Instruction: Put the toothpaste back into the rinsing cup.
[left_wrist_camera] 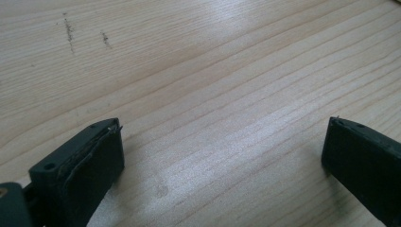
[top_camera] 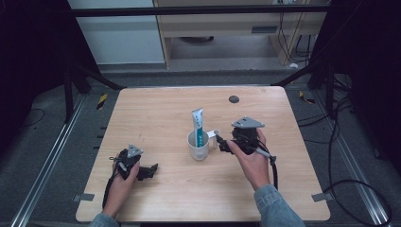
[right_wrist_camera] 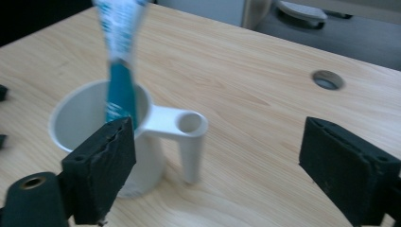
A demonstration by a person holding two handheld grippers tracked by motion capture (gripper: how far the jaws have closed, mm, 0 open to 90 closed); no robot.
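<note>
A white mug (top_camera: 198,144) stands near the middle of the table, its handle (right_wrist_camera: 182,127) toward the right. A white and teal toothpaste tube (top_camera: 198,125) stands upright in it, also seen blurred in the right gripper view (right_wrist_camera: 119,52). My right gripper (top_camera: 221,143) is just right of the mug, open, jaws wide apart with the handle between and ahead of them (right_wrist_camera: 215,156). My left gripper (top_camera: 150,170) rests low on the table at the front left, open over bare wood (left_wrist_camera: 222,146).
The wooden table (top_camera: 161,113) has a round cable hole (top_camera: 233,99) at the back right, seen also in the right gripper view (right_wrist_camera: 327,79). Cables (top_camera: 340,156) lie on the floor to the right. Metal rails run along both sides.
</note>
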